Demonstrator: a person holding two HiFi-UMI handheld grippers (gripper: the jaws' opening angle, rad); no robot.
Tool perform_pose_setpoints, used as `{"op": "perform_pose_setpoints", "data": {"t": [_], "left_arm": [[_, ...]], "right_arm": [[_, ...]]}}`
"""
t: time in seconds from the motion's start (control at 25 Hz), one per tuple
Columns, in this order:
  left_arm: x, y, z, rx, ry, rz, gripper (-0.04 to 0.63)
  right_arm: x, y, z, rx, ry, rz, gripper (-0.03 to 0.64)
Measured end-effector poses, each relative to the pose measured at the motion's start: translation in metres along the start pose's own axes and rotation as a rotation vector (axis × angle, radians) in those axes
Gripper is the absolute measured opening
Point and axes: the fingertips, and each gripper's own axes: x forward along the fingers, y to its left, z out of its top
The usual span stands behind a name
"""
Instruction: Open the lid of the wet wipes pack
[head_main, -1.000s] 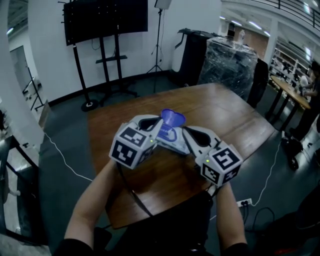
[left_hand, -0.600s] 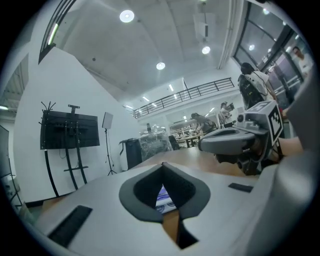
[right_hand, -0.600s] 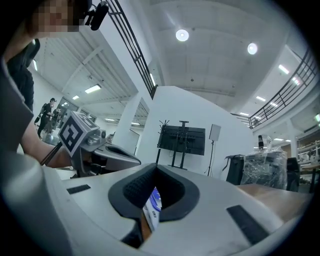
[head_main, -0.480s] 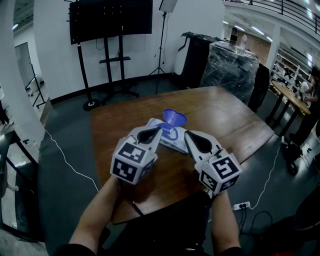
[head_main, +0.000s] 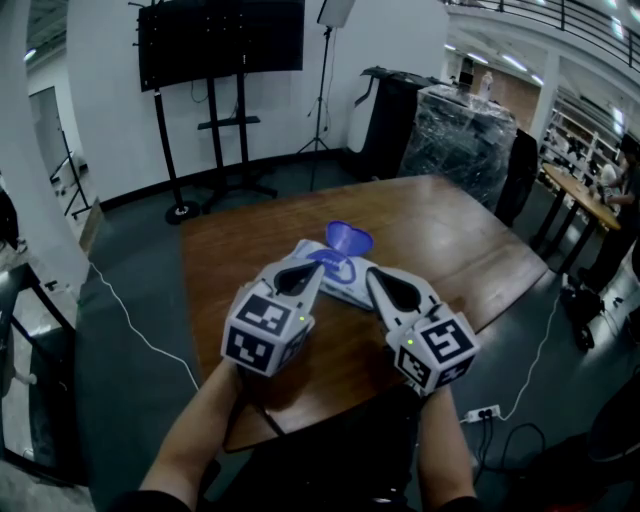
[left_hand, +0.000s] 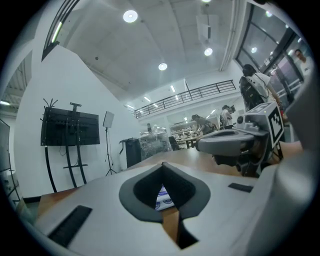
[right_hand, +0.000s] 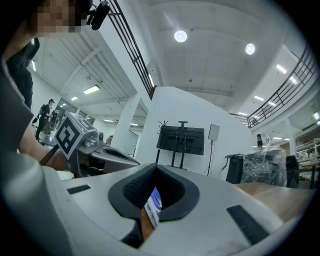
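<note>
Wet wipes pack (head_main: 343, 286): lies flat on the brown wooden table (head_main: 455, 240), near the middle of the top, white with blue print. Carries a blue lid (head_main: 350, 238) at its far end, swung open and standing up off the pack's face.

Left gripper (head_main: 318, 267): points level across the table at the pack's near left corner, jaws pressed together. Clamps on nothing that any view shows. Lets a slice of the white-and-blue pack show through the diamond-shaped notch behind the tips in the left gripper view, with bare wood below it. Comes right up to the pack's edge in the head view; cannot tell whether touching or just short.

Right gripper (head_main: 371, 275): points level at the pack's near right corner, jaws likewise together with nothing between the pads. Shows the pack nearly edge-on through its own notch in the right gripper view, as a narrow white and blue strip. Lies just beside the pack's edge in the head view; contact cannot be told.

Together: form a V that opens toward the person and narrows toward the pack, marker cubes at the near ends, bare forearms behind them.

Beyond the table: black screen (head_main: 220, 40) on a wheeled stand against the white wall, light stand (head_main: 322, 60) to its right, plastic-wrapped load (head_main: 462, 125) further right. On the dark floor: white cable (head_main: 130, 320) at left, power strip (head_main: 483, 410) at right.
</note>
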Motion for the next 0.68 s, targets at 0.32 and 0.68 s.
{"op": "perform_pose_setpoints", "data": {"t": [0.32, 0.68], "left_arm": [[-0.0002, -0.0017, -0.0024, 0.004, -0.01, -0.003, 0.008], [-0.0002, -0.0032, -0.0029, 0.006, -0.004, -0.005, 0.008]], "right_arm": [[-0.0012, 0.0021, -0.0024, -0.001, -0.008, 0.013, 0.009], [-0.0043, 0.0009, 0.0001, 0.012, -0.013, -0.003, 0.009]]}}
